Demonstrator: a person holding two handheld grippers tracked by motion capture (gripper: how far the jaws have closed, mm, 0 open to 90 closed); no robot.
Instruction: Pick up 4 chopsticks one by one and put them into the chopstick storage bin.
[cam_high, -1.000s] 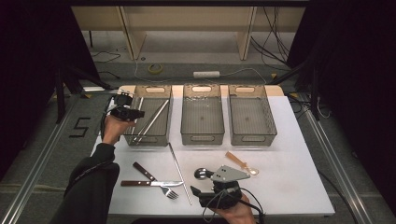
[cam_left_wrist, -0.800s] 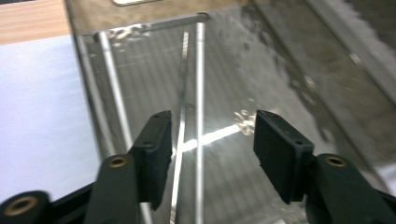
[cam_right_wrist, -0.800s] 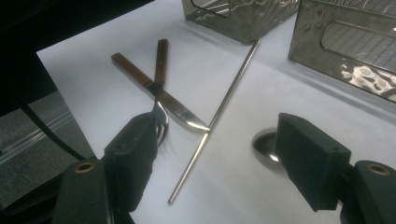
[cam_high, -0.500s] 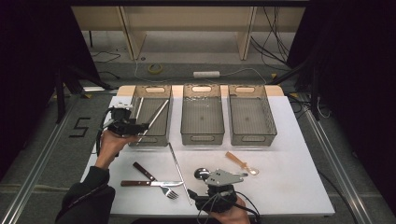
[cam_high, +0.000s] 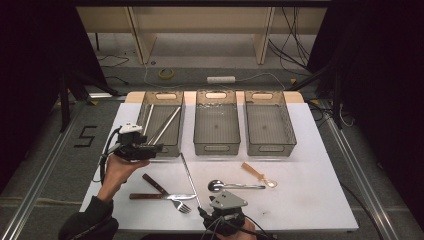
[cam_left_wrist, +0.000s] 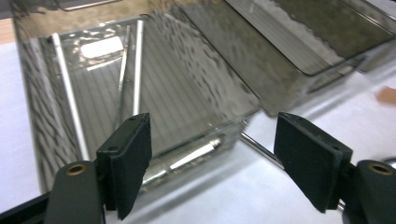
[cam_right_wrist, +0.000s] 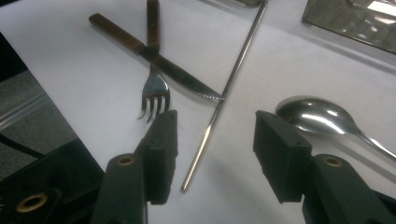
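Right gripper (cam_right_wrist: 212, 140) jaws just closing, rod (cam_right_wrist: 219, 105) between them, not pinched yet: centre, then squeeze. Left gripper (cam_left_wrist: 212, 163) open, empty, bin (cam_left_wrist: 154, 93) at 12.

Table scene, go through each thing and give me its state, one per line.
Left gripper: open, empty, jaws have just been opening.
Right gripper: open, jaws have just been closing astride the metal rod lying flat.
Left bin: holds several metal sticks.
Middle bin: empty.
Right bin: empty.
Fork: lies across knife.
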